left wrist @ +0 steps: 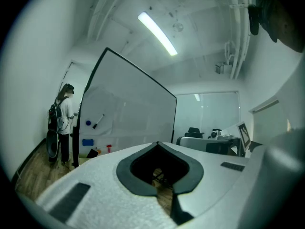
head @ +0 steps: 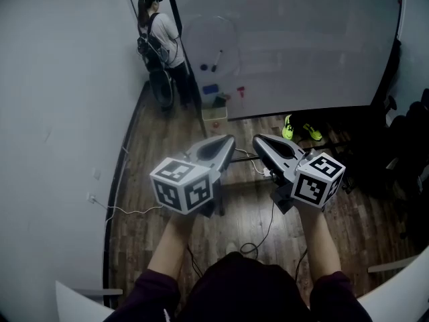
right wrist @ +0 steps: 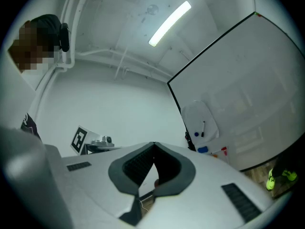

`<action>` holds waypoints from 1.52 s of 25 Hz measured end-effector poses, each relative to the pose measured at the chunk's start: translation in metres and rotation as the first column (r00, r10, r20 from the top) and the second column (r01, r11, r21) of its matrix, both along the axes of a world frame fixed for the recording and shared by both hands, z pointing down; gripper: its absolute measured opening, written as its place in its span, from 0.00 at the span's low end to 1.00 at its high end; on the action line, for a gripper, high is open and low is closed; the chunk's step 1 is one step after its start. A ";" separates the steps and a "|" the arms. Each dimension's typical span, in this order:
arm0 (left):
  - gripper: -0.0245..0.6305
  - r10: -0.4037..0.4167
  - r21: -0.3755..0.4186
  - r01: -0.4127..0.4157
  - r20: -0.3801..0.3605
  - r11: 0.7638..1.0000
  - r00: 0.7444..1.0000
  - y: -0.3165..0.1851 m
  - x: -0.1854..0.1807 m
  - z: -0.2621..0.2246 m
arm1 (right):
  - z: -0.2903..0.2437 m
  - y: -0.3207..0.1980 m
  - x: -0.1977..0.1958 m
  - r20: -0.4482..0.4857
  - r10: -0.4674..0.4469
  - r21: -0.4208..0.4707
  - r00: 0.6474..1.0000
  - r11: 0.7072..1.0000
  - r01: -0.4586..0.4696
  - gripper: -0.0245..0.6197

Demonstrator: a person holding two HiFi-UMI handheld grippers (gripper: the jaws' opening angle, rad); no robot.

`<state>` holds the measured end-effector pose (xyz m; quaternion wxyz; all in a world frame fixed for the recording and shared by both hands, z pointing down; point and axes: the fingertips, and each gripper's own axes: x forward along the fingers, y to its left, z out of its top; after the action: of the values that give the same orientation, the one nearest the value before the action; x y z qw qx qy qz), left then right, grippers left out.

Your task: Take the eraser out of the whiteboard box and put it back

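Observation:
A blue eraser [head: 210, 89] sticks to the lower left of the whiteboard [head: 301, 39], above a small open box [head: 215, 114] at the board's foot. The same eraser [left wrist: 87, 142] shows far off in the left gripper view, and the eraser [right wrist: 203, 150] is small in the right gripper view. My left gripper [head: 231, 140] and right gripper [head: 256, 139] are held side by side over the wooden floor, well short of the board. Both point toward it. Each has its jaws together with nothing between them; the left gripper [left wrist: 157, 143] and right gripper [right wrist: 153, 144] show the same in their own views.
A black marker [head: 216, 62], a dark round magnet [head: 204, 66] and a red item [head: 240, 90] also sit on the board. A person with a backpack [head: 161, 42] stands at its left edge. Green shoes [head: 301, 129] lie below the board. Cables [head: 258, 230] trail over the floor.

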<state>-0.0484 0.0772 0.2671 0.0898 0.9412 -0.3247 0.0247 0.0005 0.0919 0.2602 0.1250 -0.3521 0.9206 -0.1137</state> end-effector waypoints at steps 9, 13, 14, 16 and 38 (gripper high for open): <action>0.04 0.002 -0.054 -0.003 -0.024 0.999 1.000 -0.062 -0.016 0.014 | 0.010 -0.059 -0.009 0.004 0.015 -0.042 1.000 0.999 -0.015 0.04; 0.04 0.010 -0.066 -0.012 -0.018 0.998 1.000 -0.080 -0.018 0.021 | 0.017 -0.077 -0.013 0.002 0.018 -0.056 1.000 0.998 -0.018 0.04; 0.04 0.014 -0.069 -0.015 -0.017 0.997 1.000 -0.084 -0.018 0.023 | 0.018 -0.081 -0.014 0.002 0.020 -0.059 1.000 0.998 -0.020 0.04; 0.04 0.019 -0.075 -0.020 -0.016 0.997 1.000 -0.093 -0.020 0.026 | 0.022 -0.090 -0.017 0.001 0.022 -0.066 1.000 0.998 -0.021 0.04; 0.04 0.075 -0.158 -0.080 -0.040 0.984 0.996 -0.183 -0.044 0.070 | 0.064 -0.179 -0.038 -0.010 0.090 -0.142 0.996 0.986 -0.090 0.04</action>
<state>-0.0919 -0.1059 0.3375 0.1696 0.9432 -0.2833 0.0380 -0.0370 -0.0873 0.3243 0.1028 -0.4016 0.8935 -0.1726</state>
